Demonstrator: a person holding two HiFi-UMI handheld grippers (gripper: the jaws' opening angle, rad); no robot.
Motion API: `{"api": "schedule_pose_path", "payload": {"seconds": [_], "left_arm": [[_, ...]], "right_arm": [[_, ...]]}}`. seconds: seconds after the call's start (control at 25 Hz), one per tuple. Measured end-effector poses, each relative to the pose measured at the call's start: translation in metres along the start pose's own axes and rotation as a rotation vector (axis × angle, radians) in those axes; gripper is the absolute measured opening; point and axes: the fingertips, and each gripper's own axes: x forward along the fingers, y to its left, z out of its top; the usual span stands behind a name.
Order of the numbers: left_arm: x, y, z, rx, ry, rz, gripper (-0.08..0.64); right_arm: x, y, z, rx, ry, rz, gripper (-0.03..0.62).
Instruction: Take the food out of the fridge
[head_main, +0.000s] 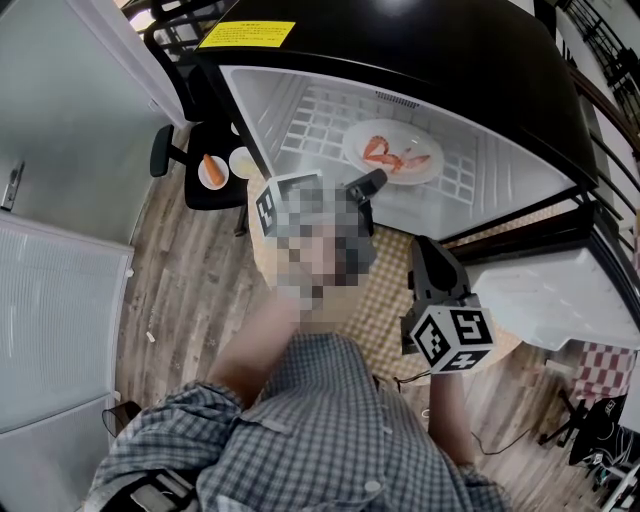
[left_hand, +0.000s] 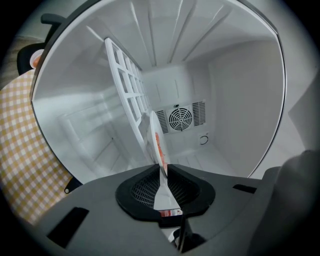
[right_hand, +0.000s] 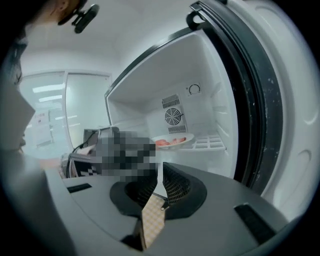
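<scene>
Left gripper (left_hand: 161, 169) clamped on plate (left_hand: 152, 131) rim (orange food (left_hand: 158, 146) aboard), centre frame, inside fridge (left_hand: 240, 100); right gripper (right_hand: 159, 172) slightly apart, empty, lower centre.

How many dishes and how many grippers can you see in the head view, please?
Dishes: 3 (plate with red food in the fridge; dish with orange food and pale dish on the chair)
Grippers: 2 (left gripper, right gripper)
Total: 5
</scene>
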Motion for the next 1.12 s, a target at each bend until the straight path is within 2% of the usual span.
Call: {"api": "schedule_pose_path", "payload": {"seconds": [0.12,0.32,0.44,0.56,0.76,1.0,1.12], "left_arm": [[-0.003,0.000,-0.001,-0.008,0.006,-0.014,0.051],[-0.009,-0.002,-0.002,-0.005,0.019,-0.029,0.049],[-0.011,-0.002,-0.003,-0.011,0.025,-0.037,0.048],[-0.013,-0.002,-0.004,-0.012,0.033,-0.042,0.048],[-0.018,-0.002,-0.005,-0.010,0.047,-0.053,0.046],[-0.023,0.000,-0.007,-0.018,0.061,-0.067,0.044],[-0.026,0.000,-0.008,-0.018,0.068,-0.074,0.044]], "right_arm": [[0.008,-0.002,0.005,0.158,-0.025,0.051,0.012],[0.019,-0.016,0.004,0.417,-0.045,0.075,0.014],[0.029,-0.021,0.005,0.546,-0.061,0.103,0.079],[0.040,-0.022,0.011,0.669,-0.090,0.139,0.086],[0.056,-0.025,0.024,0.741,-0.130,0.179,0.087],[0.064,-0.031,0.025,0.810,-0.133,0.171,0.089],[0.065,-0.035,0.025,0.811,-0.138,0.160,0.089]]}}
